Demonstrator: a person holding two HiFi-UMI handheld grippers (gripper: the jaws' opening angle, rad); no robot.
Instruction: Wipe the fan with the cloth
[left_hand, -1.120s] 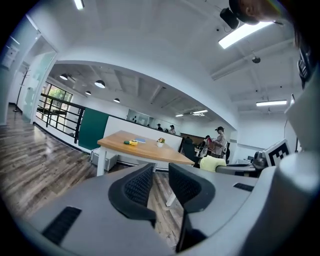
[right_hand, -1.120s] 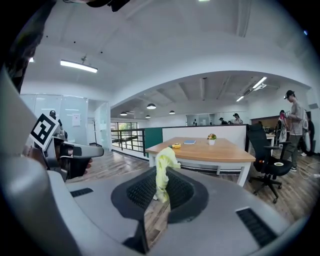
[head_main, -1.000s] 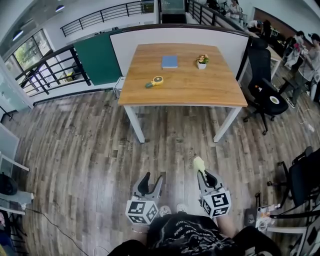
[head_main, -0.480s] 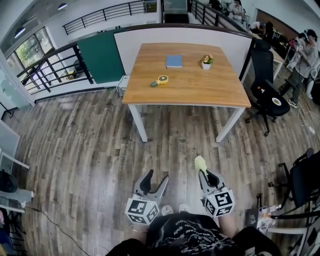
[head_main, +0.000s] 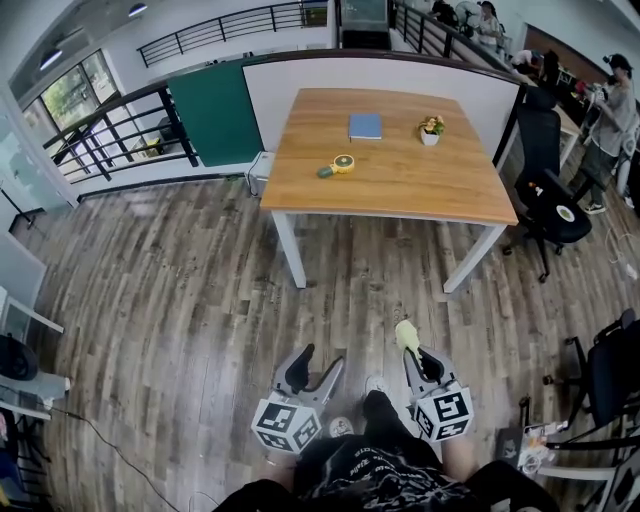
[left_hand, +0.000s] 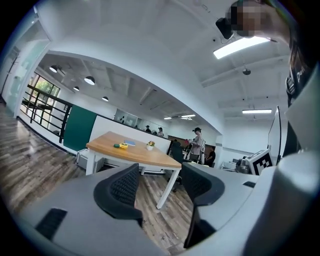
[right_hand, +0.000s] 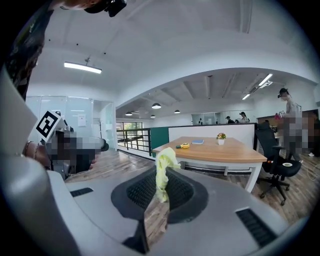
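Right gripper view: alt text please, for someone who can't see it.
The right gripper is shut on a pale yellow-green cloth that sticks up between its jaws. Farther off, a wooden table carries the yellow fan, a blue book and a potted plant.

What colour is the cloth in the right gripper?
Pale yellow-green cloth; it shows best in the right gripper view.

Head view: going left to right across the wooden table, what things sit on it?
fan → blue book → small potted plant
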